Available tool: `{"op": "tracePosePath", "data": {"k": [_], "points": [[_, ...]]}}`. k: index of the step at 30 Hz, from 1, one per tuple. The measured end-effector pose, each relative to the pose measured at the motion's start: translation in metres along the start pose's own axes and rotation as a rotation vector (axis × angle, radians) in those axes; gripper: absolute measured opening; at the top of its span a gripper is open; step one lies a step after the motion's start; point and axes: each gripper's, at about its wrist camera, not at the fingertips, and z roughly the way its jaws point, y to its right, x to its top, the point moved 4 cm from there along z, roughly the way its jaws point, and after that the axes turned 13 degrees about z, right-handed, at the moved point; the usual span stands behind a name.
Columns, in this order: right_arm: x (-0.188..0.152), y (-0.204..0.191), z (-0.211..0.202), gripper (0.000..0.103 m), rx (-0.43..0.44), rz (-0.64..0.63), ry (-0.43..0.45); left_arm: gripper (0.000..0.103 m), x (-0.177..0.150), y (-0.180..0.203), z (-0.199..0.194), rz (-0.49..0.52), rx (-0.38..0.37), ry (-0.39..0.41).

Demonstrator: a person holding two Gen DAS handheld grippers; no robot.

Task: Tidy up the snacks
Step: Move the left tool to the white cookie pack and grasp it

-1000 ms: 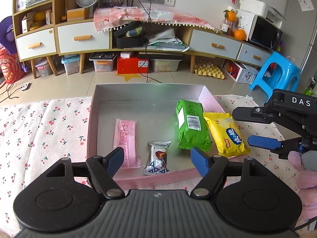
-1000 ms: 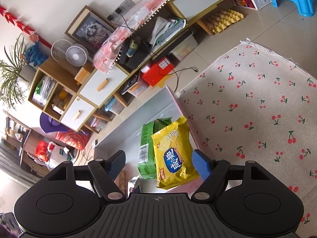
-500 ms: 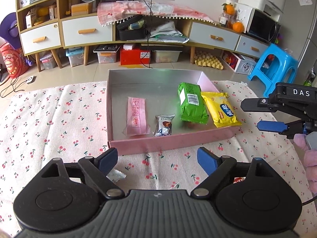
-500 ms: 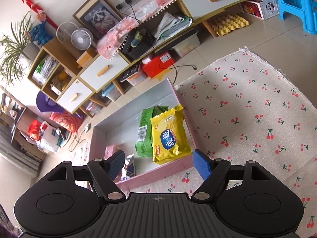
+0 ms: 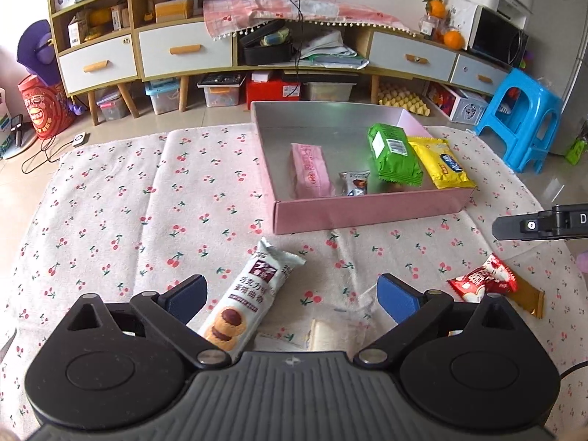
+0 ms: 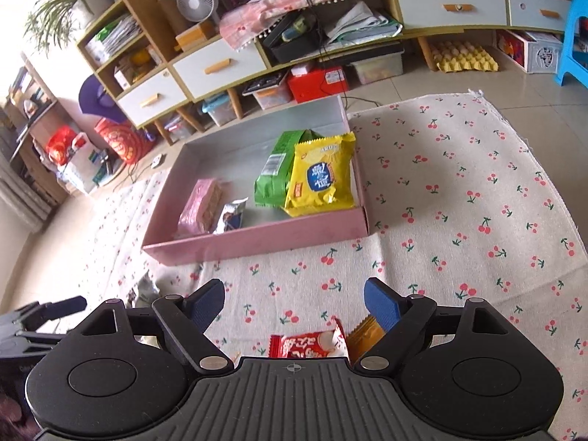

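The left gripper (image 5: 290, 296) is spread wide and empty, over a white chocolate-biscuit packet (image 5: 250, 297) on the cherry-print cloth (image 5: 110, 202); the right gripper (image 6: 294, 303) is spread too, above a red snack packet (image 6: 308, 345). So maybe halfway: four snacks are in the pink box (image 5: 367, 215) (pink wafer (image 5: 310, 171), small silver pack (image 5: 354, 182), green packet (image 5: 395, 154), yellow packet (image 5: 443, 163)), while at least those two, plus an orange-gold wrapper (image 5: 529, 297), sit outside.
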Motion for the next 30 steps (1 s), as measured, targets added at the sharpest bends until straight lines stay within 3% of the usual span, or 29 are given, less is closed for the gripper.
{"op": "tracePosePath", "data": {"k": [10,19,25,30], "points": [[-0.024,-0.014,0.003,0.085,-0.017,-0.089,-0.032,0.099,-0.032,-0.037,-0.003,-0.024,0.053,-0.053],[-0.034,-0.031,0.007,0.085,-0.035,-0.221,-0.067,0.096,-0.041,-0.039,0.004,0.001,0.044,-0.090],[-0.026,-0.011,0.006,0.085,-0.115,-0.325,-0.048,0.086,-0.046,-0.037,0.015,0.008,0.027,-0.125],[-0.024,0.005,0.008,0.085,-0.181,-0.419,-0.047,0.073,-0.047,-0.038,0.018,-0.018,0.011,-0.142]]}}
